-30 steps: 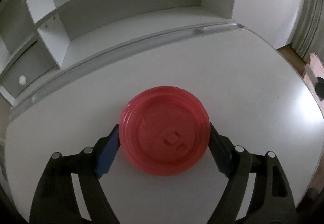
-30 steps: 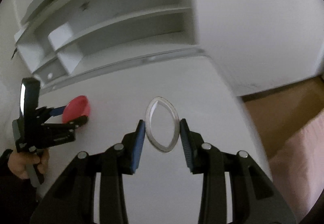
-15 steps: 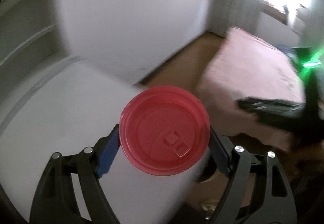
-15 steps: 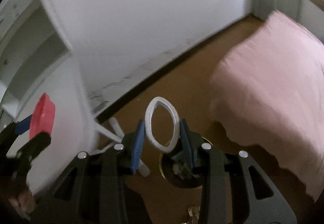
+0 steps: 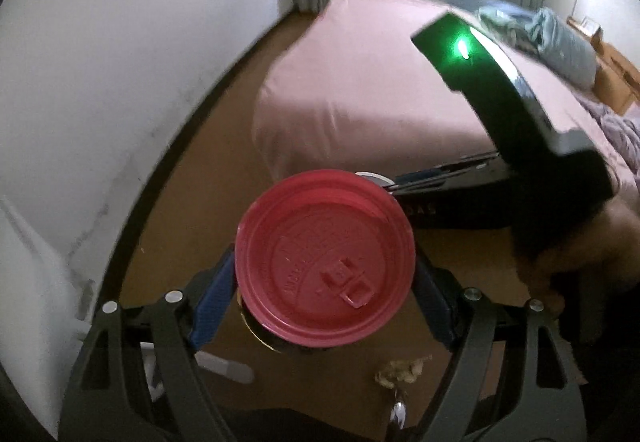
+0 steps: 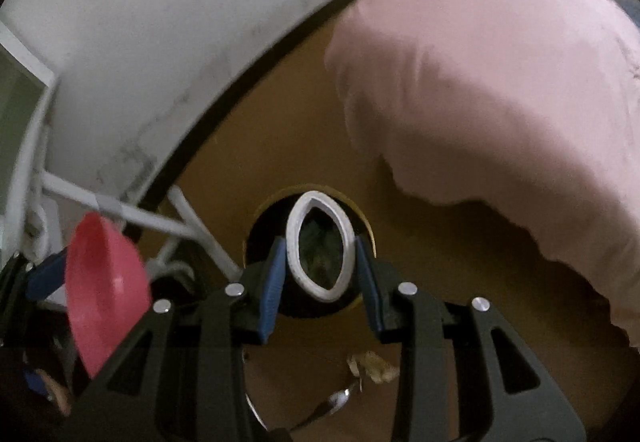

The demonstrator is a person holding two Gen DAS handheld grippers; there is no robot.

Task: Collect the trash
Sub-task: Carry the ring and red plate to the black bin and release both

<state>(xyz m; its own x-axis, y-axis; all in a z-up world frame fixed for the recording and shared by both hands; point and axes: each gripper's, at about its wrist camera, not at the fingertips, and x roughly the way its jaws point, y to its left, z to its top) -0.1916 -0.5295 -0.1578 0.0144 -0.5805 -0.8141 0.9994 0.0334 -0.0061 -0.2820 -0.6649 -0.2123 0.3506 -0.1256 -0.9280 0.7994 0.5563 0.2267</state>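
Both tools swung from table to bin | left tool grips red lid | right tool grips white ring

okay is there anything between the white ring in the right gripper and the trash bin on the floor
Nothing visible does. The right gripper holds the white ring squeezed into an oval, above the open mouth of the bin; through the ring only the bin's dark contents show.

Open floor surrounds the bin, hemmed by bed and wall.
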